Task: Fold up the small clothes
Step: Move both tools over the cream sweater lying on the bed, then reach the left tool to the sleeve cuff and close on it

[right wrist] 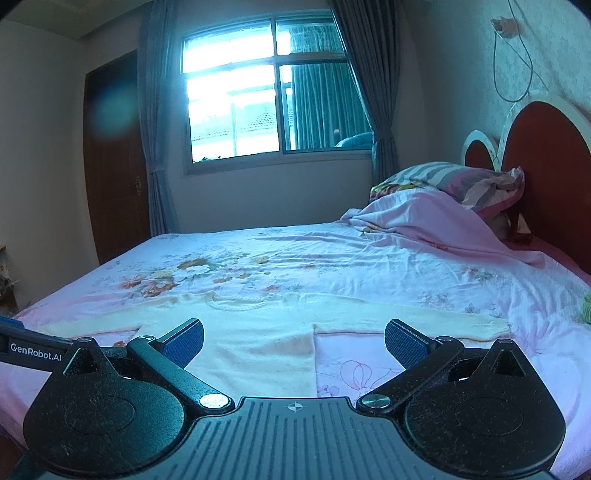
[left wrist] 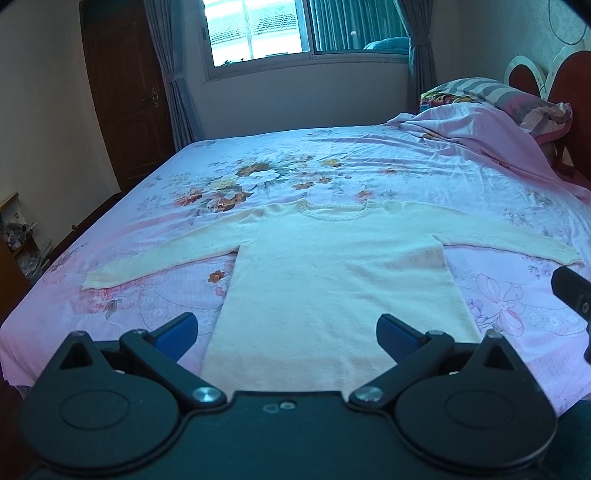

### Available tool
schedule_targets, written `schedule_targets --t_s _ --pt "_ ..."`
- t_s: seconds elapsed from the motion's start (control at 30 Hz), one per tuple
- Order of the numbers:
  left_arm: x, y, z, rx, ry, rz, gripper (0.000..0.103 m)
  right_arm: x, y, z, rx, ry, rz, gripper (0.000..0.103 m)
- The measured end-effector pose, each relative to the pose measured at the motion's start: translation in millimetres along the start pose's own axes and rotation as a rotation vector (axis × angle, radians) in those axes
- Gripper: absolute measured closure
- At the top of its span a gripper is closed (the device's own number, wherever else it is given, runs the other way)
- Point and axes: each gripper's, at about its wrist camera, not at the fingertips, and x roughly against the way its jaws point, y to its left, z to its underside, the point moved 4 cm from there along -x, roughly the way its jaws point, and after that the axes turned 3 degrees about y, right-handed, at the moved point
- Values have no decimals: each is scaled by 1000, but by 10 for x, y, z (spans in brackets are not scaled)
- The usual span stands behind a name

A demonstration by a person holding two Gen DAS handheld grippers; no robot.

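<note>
Both tongs gape empty before the flat cream sweater, collar pointing away, sleeves outspread.

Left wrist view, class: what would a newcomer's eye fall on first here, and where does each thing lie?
First, the cream sweater, spread flat with both sleeves out on the near part of the floral bedsheet. Next, the left claw, its blue pads wide apart above the sweater's hem, holding nothing. Behind, the bright window glows in the far wall, and pink bedding is heaped at the headboard on the right.
</note>
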Motion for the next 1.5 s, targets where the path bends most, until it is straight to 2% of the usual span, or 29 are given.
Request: schedule_targets --t_s 0.43,0.67,0.9,1.23,1.5 --pt "-276 346 -168 41 12 -78 2 -356 346 -169 85 -23 -63 0" --pt "-456 607 -258 89 25 -106 2 -661 549 -272 84 -9 -108 0" --pt "-714 891 -369 110 40 -156 2 -1131 814 -374 92 23 -137 0" --pt "-1137 1297 -537 155 78 -187 2 -1844 1313 -478 116 74 -179 0" --pt "-1670 1742 -585 237 161 -218 3 -2432 1667 -476 142 113 -206 0"
